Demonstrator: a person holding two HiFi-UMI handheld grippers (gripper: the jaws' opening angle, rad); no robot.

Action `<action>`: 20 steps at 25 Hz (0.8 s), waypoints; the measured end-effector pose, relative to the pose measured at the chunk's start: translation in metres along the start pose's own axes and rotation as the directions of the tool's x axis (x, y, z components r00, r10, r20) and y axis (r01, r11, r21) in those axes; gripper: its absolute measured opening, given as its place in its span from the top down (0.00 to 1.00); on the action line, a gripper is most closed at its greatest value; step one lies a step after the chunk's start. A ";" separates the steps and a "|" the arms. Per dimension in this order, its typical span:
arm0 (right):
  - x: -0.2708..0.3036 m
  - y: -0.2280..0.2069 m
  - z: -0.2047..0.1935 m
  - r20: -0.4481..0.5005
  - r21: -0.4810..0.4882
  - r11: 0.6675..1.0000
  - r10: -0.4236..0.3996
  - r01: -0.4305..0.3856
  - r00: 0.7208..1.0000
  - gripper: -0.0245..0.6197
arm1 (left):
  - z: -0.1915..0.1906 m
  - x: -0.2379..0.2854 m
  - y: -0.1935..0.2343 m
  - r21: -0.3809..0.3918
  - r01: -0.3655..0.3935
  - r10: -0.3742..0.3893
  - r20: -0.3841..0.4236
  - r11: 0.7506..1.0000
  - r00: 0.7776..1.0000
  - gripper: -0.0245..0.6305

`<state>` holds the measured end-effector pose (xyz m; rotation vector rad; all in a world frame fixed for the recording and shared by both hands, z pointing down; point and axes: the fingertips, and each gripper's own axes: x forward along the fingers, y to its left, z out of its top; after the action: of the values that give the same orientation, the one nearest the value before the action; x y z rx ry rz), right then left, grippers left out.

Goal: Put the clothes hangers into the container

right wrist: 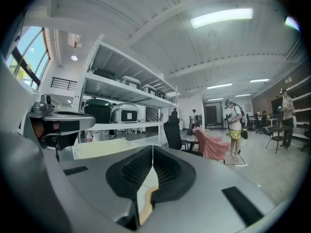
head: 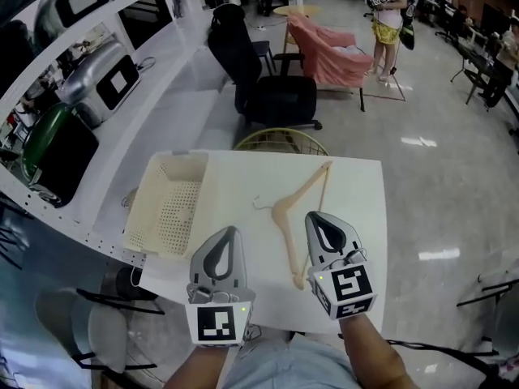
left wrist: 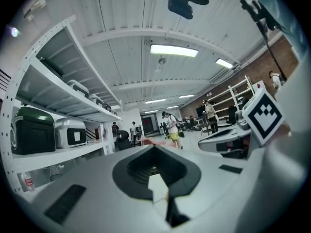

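Note:
A pale wooden clothes hanger [head: 298, 215] lies on the white table [head: 357, 186], its metal hook pointing left. A cream perforated container [head: 168, 203] sits on the table's left side, with nothing seen inside it. My left gripper [head: 228, 232] rests shut near the front edge, left of the hanger and right of the container. My right gripper [head: 319, 218] is shut too, just right of the hanger's lower arm, holding nothing. In the right gripper view a strip of the hanger [right wrist: 144, 204] shows below the closed jaws and the container [right wrist: 112, 148] stands to the left.
A black office chair [head: 263, 79] and a round wire basket [head: 280, 141] stand beyond the table's far edge. White shelving with cases [head: 93, 71] runs along the left. A draped pink chair [head: 328, 51] and a person [head: 388, 19] stand further off.

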<state>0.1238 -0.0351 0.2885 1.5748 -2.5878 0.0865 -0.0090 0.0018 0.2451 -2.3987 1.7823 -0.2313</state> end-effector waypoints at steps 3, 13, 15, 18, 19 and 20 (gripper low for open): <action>0.010 -0.003 0.011 0.021 -0.016 1.000 0.008 -0.008 1.000 0.94 | 0.006 0.006 0.007 0.000 -0.021 0.021 0.014 1.000 1.000 0.95; 0.044 -0.001 -0.010 -0.053 -0.043 0.999 -0.022 0.020 0.998 0.94 | -0.017 0.028 0.028 -0.054 0.008 -0.009 -0.005 0.998 1.000 0.94; 0.050 0.002 -0.024 -0.090 -0.039 0.999 -0.030 0.027 0.995 0.94 | -0.026 0.034 0.032 -0.073 0.024 -0.025 -0.014 0.997 1.000 0.95; 0.062 0.008 -0.047 -0.135 -0.022 0.999 -0.028 0.025 0.990 0.94 | -0.041 0.044 0.034 -0.083 0.054 -0.056 -0.026 0.995 0.998 0.94; 0.066 0.009 -0.055 -0.152 -0.017 1.000 -0.028 0.026 0.988 0.94 | -0.046 0.048 0.033 -0.086 0.068 -0.071 -0.031 0.994 0.997 0.94; 0.070 0.009 -0.064 -0.171 -0.014 1.000 -0.030 0.028 0.985 0.94 | -0.052 0.052 0.031 -0.091 0.083 -0.087 -0.040 0.992 0.995 0.95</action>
<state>0.0877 -0.0857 0.3611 1.5277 -2.4299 0.1956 -0.0340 -0.0576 0.2915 -2.5541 1.7455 -0.2207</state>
